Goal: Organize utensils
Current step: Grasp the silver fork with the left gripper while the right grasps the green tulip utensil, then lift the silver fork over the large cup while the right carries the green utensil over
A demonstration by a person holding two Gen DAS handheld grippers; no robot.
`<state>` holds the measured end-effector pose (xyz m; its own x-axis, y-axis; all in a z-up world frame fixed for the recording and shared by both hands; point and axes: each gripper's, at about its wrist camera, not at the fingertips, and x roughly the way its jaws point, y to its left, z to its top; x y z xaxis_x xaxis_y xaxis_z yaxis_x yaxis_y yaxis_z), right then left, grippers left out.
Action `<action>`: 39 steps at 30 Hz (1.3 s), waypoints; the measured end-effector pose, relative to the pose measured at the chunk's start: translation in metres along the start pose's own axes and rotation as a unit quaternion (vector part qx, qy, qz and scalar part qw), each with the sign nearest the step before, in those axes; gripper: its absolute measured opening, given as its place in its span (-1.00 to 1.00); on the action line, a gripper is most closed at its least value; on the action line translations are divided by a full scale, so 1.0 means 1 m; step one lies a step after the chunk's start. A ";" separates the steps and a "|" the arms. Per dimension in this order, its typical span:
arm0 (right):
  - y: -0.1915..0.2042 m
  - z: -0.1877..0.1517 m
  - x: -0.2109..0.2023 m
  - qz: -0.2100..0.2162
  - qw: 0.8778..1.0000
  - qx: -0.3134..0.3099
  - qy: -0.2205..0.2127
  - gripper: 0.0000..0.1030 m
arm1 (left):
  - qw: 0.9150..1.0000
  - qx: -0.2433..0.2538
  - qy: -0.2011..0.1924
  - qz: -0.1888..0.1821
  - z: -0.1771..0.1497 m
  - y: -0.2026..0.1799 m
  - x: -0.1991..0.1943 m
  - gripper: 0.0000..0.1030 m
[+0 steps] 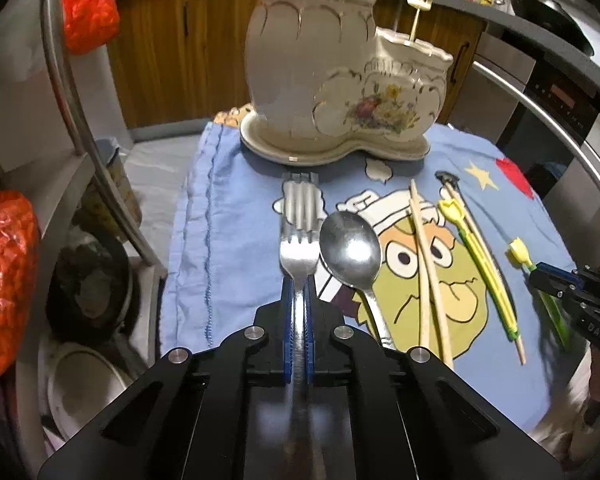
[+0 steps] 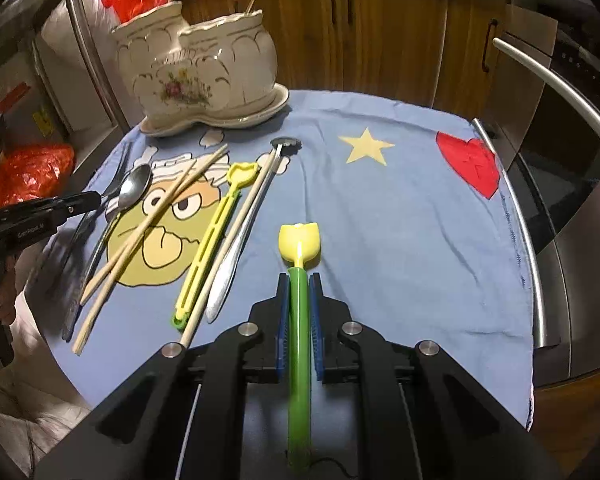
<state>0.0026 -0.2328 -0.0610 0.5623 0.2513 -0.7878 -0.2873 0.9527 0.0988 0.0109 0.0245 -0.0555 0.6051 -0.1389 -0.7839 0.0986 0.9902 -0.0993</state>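
In the left wrist view my left gripper (image 1: 298,282) is shut on the handle of a silver fork (image 1: 298,252), whose tines point toward the cream ceramic holder (image 1: 332,72). A silver spoon (image 1: 350,248) lies just right of the fork, then wooden chopsticks (image 1: 426,264) and a yellow-green utensil (image 1: 476,264). A gold fork (image 1: 418,4) stands in the holder's small compartment. In the right wrist view my right gripper (image 2: 299,286) is shut on the green handle of a yellow tulip-headed utensil (image 2: 300,244), held above the blue cloth (image 2: 400,220).
The holder (image 2: 204,72) stands on its saucer at the cloth's far edge. Curved steel rails (image 2: 540,240) border the table. Red bags (image 1: 4,264) and pans (image 1: 88,288) crowd the left shelf. Wooden cabinets and an oven (image 1: 560,100) stand behind. A white-handled utensil (image 2: 244,232) lies mid-cloth.
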 end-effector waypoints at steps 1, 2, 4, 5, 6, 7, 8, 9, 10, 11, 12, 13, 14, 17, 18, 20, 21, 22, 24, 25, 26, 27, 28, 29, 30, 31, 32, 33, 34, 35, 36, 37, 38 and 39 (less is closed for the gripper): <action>0.000 0.001 -0.002 0.000 1.000 0.001 -0.003 -0.81 | 1.000 -0.001 -0.004 -0.005 0.000 0.000 -0.003 -0.90; 0.000 0.002 -0.003 0.002 1.000 0.003 -0.007 -0.81 | 1.000 -0.001 -0.006 -0.007 0.001 0.000 -0.004 -0.90; -0.001 0.003 -0.007 0.003 1.000 0.006 -0.013 -0.81 | 1.000 -0.003 -0.010 -0.009 0.001 0.001 -0.007 -0.90; 0.000 0.004 -0.008 0.005 1.000 0.007 -0.016 -0.81 | 1.000 -0.005 -0.013 -0.011 0.001 0.002 -0.009 -0.90; 0.000 0.004 -0.010 0.006 1.000 0.008 -0.019 -0.81 | 1.000 -0.006 -0.014 -0.013 0.001 0.002 -0.011 -0.90; 0.000 0.005 -0.011 0.007 1.000 0.008 -0.023 -0.81 | 1.000 -0.007 -0.018 -0.015 0.002 0.002 -0.013 -0.90; 0.000 0.006 -0.013 0.007 1.000 0.009 -0.026 -0.81 | 1.000 -0.008 -0.021 -0.016 0.003 0.003 -0.016 -0.90; 0.000 0.007 -0.014 0.008 1.000 0.009 -0.029 -0.81 | 0.999 -0.009 -0.024 -0.019 0.005 0.003 -0.018 -0.90; 0.001 0.008 -0.015 0.008 0.999 0.009 -0.031 -0.81 | 0.999 -0.009 -0.028 -0.021 0.006 0.002 -0.020 -0.90; 0.001 0.009 -0.017 0.007 0.999 0.010 -0.035 -0.81 | 0.999 -0.010 -0.032 -0.024 0.007 0.002 -0.023 -0.90; 0.001 0.011 -0.019 0.008 0.999 0.010 -0.039 -0.81 | 0.999 -0.010 -0.034 -0.026 0.008 0.002 -0.025 -0.90; 0.001 0.012 -0.020 0.009 0.999 0.011 -0.042 -0.81 | 0.999 -0.009 -0.040 -0.029 0.009 0.001 -0.029 -0.90; 0.001 0.013 -0.022 0.010 0.999 0.011 -0.045 -0.81 | 0.999 -0.007 -0.043 -0.031 0.009 0.001 -0.031 -0.90; 0.001 0.016 -0.026 0.010 0.999 0.011 -0.052 -0.81 | 0.998 0.005 -0.052 -0.033 0.010 -0.002 -0.037 -0.90; 0.001 0.017 -0.028 0.009 0.998 0.012 -0.055 -0.81 | 0.998 0.006 -0.053 -0.034 0.010 -0.002 -0.038 -0.90; 0.002 0.018 -0.029 0.010 0.998 0.011 -0.058 -0.81 | 0.998 0.010 -0.053 -0.042 0.011 -0.004 -0.039 -0.90; 0.002 0.018 -0.030 0.009 0.998 0.010 -0.060 -0.81 | 0.998 0.014 -0.053 -0.039 0.011 -0.006 -0.039 -0.90; 0.002 0.019 -0.031 0.009 0.998 0.010 -0.060 -0.81 | 0.998 0.016 -0.055 -0.039 0.010 -0.007 -0.040 -0.90; 0.003 0.019 -0.032 0.010 0.998 0.008 -0.062 -0.81 | 0.997 0.020 -0.063 -0.050 0.011 -0.009 -0.047 -0.90; 0.003 0.020 -0.034 0.010 0.998 0.007 -0.065 -0.81 | 0.996 0.025 -0.071 -0.054 0.011 -0.011 -0.051 -0.90; 0.004 0.020 -0.036 0.009 0.998 0.005 -0.068 -0.81 | 0.995 0.035 -0.079 -0.054 0.011 -0.015 -0.056 -0.90; 0.004 0.020 -0.036 0.009 0.998 0.005 -0.069 -0.81 | 0.994 0.042 -0.086 -0.051 0.012 -0.017 -0.060 -0.90; 0.004 0.021 -0.037 0.008 0.997 0.004 -0.070 -0.81 | 0.993 0.045 -0.092 -0.053 0.013 -0.019 -0.064 -0.90; 0.005 0.021 -0.038 0.008 0.997 0.004 -0.071 -0.81 | 0.993 0.047 -0.095 -0.054 0.013 -0.020 -0.066 -0.90; 0.005 0.021 -0.038 0.008 0.997 0.004 -0.072 -0.81 | 0.993 0.047 -0.096 -0.055 0.014 -0.020 -0.068 -0.90; 0.005 0.022 -0.039 0.009 0.997 0.005 -0.075 -0.81 | 0.992 0.047 -0.099 -0.056 0.014 -0.021 -0.071 -0.90; 0.005 0.022 -0.040 0.009 0.997 0.004 -0.077 -0.81 | 0.992 0.048 -0.103 -0.057 0.015 -0.021 -0.074 -0.90; 0.006 0.023 -0.042 0.010 0.997 0.004 -0.079 -0.81 | 0.992 0.048 -0.106 -0.058 0.015 -0.020 -0.076 -0.90; 0.007 0.024 -0.043 0.010 0.997 0.002 -0.081 -0.81 | 0.991 0.049 -0.110 -0.061 0.017 -0.020 -0.080 -0.90; 0.007 0.025 -0.044 0.009 0.996 0.001 -0.084 -0.81 | 0.990 0.049 -0.113 -0.063 0.018 -0.020 -0.083 -0.90; 0.008 0.027 -0.046 0.009 0.996 0.000 -0.087 -0.81 | 0.990 0.050 -0.117 -0.064 0.019 -0.019 -0.086 -0.90; 0.009 0.031 -0.048 0.010 0.996 -0.001 -0.091 -0.81 | 0.989 0.050 -0.120 -0.065 0.020 -0.020 -0.089 -0.90; 0.010 0.034 -0.049 0.012 0.995 -0.001 -0.094 -0.81 | 0.989 0.050 -0.125 -0.066 0.023 -0.019 -0.092 -0.90; 0.011 0.039 -0.052 0.016 0.995 -0.001 -0.101 -0.81 | 0.988 0.049 -0.129 -0.067 0.027 -0.018 -0.094 -0.90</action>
<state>0.0009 -0.2290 0.0050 0.6971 0.3102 -0.6463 -0.3083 0.9436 0.1203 -0.0265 0.0190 0.0370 0.7613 -0.2807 -0.5845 0.2595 0.9580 -0.1221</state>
